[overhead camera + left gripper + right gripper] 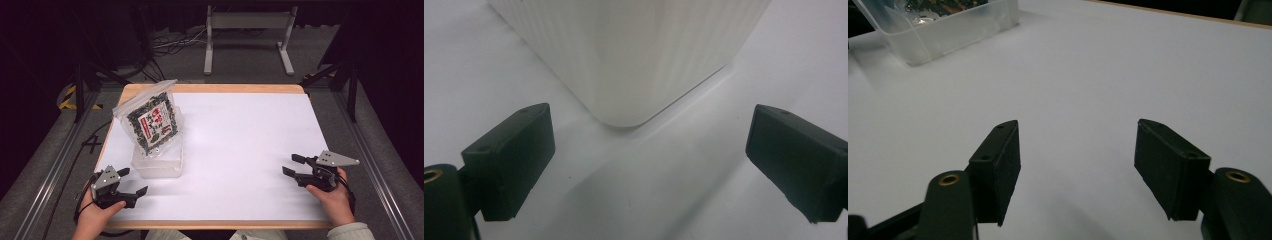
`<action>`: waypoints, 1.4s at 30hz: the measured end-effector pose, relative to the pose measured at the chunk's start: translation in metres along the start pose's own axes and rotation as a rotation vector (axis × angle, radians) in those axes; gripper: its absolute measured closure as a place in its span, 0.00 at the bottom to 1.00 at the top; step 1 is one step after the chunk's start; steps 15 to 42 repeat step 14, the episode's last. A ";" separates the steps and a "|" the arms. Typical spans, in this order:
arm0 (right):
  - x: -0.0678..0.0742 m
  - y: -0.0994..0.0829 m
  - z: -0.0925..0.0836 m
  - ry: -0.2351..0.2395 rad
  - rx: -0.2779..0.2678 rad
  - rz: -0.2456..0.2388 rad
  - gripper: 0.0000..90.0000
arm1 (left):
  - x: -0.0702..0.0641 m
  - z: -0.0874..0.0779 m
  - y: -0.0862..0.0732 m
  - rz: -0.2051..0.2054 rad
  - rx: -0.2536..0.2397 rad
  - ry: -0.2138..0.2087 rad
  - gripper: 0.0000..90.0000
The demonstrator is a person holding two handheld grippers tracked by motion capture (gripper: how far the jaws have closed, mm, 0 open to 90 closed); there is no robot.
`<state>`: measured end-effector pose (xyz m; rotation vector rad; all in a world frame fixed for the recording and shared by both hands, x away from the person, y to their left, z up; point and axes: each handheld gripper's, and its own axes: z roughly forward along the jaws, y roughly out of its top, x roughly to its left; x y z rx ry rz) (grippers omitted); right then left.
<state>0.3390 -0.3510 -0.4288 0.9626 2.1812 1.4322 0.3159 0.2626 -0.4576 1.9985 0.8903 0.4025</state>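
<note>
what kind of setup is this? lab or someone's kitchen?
Most likely a lab recording rig, not a kitchen. The table is covered in plain white sheet, with metal rails beside it, loose cables on the grey floor behind, and dark curtains around. A person holds the left gripper and right gripper, both open.
</note>
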 end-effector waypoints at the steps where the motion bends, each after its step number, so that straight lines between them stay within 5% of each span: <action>1: 0.001 -0.001 0.001 -0.001 0.008 0.000 0.40 | 0.000 0.000 0.000 0.003 0.000 0.002 0.07; 11: 0.002 -0.009 0.007 -0.008 0.057 0.005 0.39 | 0.002 0.000 0.000 -0.027 -0.004 0.007 0.09; 42: 0.002 -0.009 0.007 -0.008 0.060 0.010 0.39 | 0.002 -0.001 0.000 -0.032 -0.020 0.012 0.09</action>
